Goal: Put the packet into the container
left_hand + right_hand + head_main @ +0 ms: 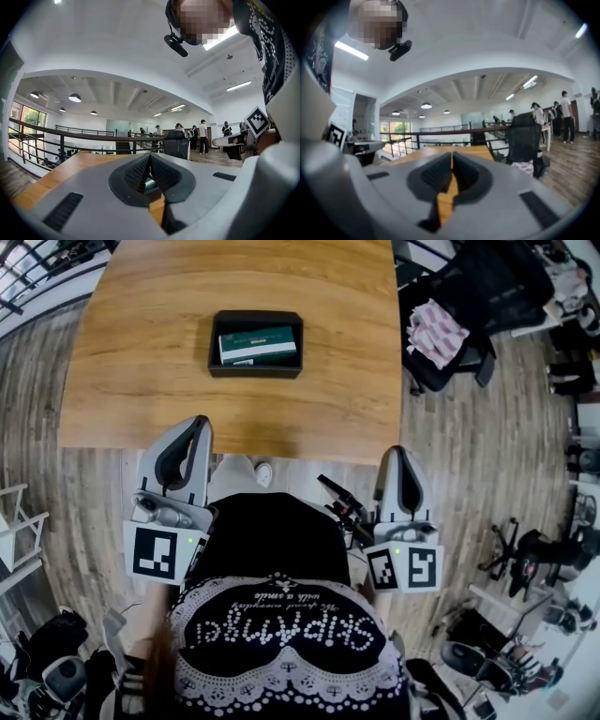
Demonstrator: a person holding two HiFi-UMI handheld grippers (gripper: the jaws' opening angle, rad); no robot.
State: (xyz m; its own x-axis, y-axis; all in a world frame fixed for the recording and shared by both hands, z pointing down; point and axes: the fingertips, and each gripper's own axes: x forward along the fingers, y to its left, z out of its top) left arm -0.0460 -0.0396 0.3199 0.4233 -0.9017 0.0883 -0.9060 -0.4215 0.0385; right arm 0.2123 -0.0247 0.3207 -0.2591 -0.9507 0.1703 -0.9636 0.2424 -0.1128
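Observation:
A green and white packet (257,344) lies flat inside the black rectangular container (214,343) on the wooden table (141,362). Both grippers are held back at the table's near edge, close to the person's body. My left gripper (200,422) is shut with nothing in it, its tips just over the table edge. My right gripper (398,453) is also shut and empty, just off the table's near right corner. In the left gripper view the jaws meet at the tips (149,155), and a bit of the packet (149,184) in the container shows through the gap below. The right gripper view shows closed tips (452,154) over bare wood.
A black office chair (469,306) with a pink checked cloth (436,332) stands to the right of the table. Wooden floor surrounds the table. Railings, desks and several people stand far off in the gripper views.

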